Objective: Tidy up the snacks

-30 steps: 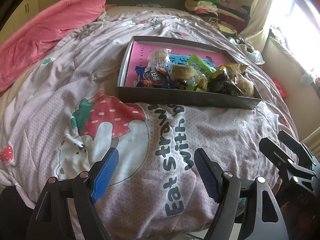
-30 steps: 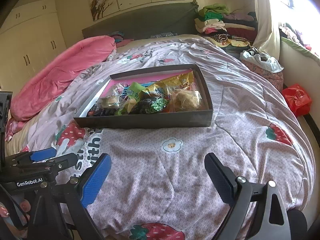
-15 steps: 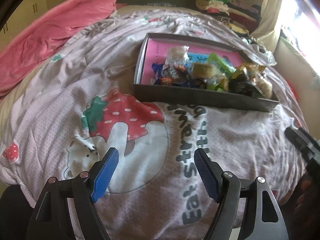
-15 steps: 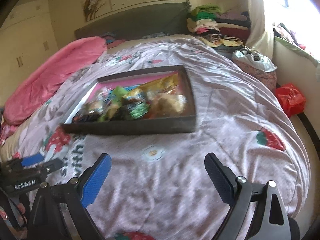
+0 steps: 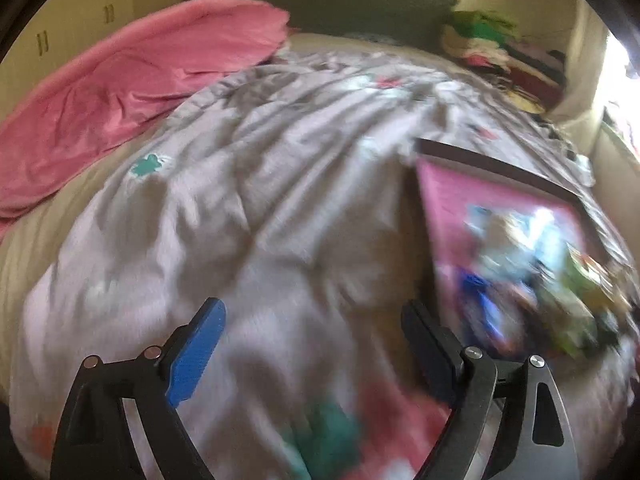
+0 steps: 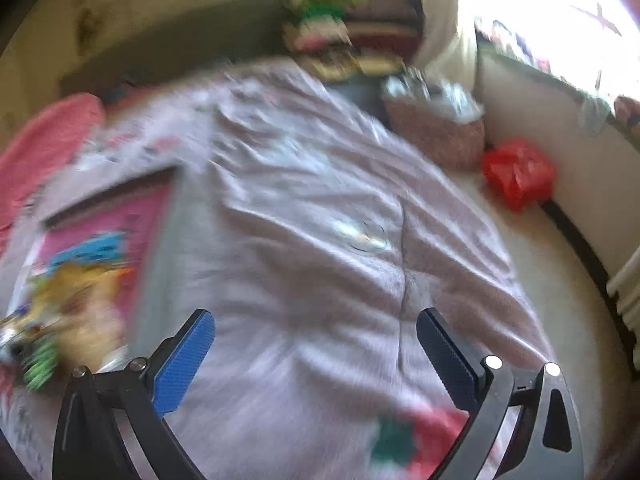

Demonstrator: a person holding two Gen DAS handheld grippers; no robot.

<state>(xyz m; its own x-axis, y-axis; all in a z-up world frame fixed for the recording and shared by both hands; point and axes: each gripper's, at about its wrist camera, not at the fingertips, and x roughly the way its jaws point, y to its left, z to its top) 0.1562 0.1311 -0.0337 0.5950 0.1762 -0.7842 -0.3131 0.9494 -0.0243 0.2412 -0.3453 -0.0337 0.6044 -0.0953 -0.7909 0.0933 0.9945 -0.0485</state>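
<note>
Snacks off to the side, nothing grabbed yet.
Both jaws spread, empty: snack tray (image 5: 496,168) lies right of left gripper (image 5: 316,328), left of right gripper (image 6: 316,332).

No legible text or labels anywhere, everything motion-blurred.

Home bedroom: bed w/ printed duvet (image 5: 280,208), pink blanket (image 5: 120,92), dark headboard (image 5: 320,4). Folded clothes pile (image 5: 488,40) by the headboard, wardrobe doors (image 5: 72,32) on one wall, curtain (image 6: 444,12) at a bright window (image 6: 560,12).
</note>
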